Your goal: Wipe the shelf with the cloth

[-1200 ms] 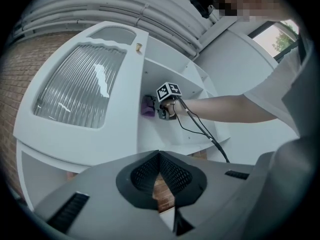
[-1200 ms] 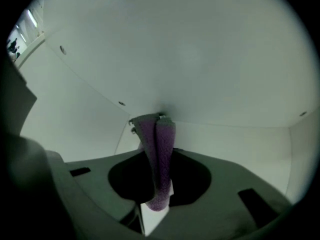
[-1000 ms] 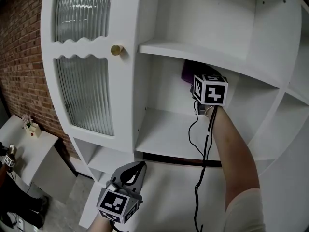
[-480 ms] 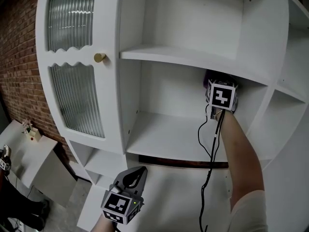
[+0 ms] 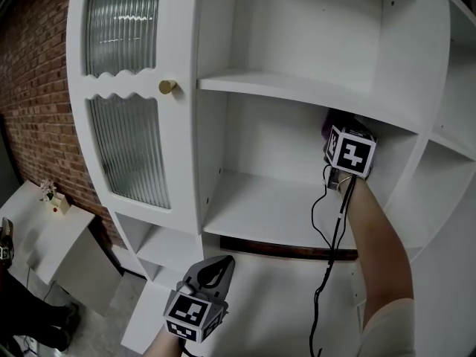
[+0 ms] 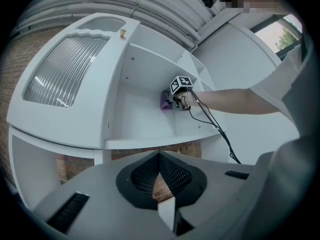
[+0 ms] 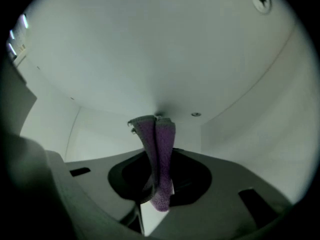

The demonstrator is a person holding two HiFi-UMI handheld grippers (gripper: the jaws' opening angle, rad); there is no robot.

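Folded purple cloth (image 7: 159, 144), its tip touching the white shelf (image 7: 150, 59) inner surface.

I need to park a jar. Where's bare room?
The middle shelf is bare from its left wall to the hanging cable; the shelf above is bare. Only the upper right corner is crowded: the right gripper holds the cloth there.

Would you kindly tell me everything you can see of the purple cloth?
The cloth is purple with a nubbly, terry-like texture, folded into a narrow doubled strip. The right gripper is shut on its lower part, and its free end stands beyond the jaws, meeting a white inner panel of the shelf unit, high in the middle compartment's right rear corner. In the head view only a purple edge shows.
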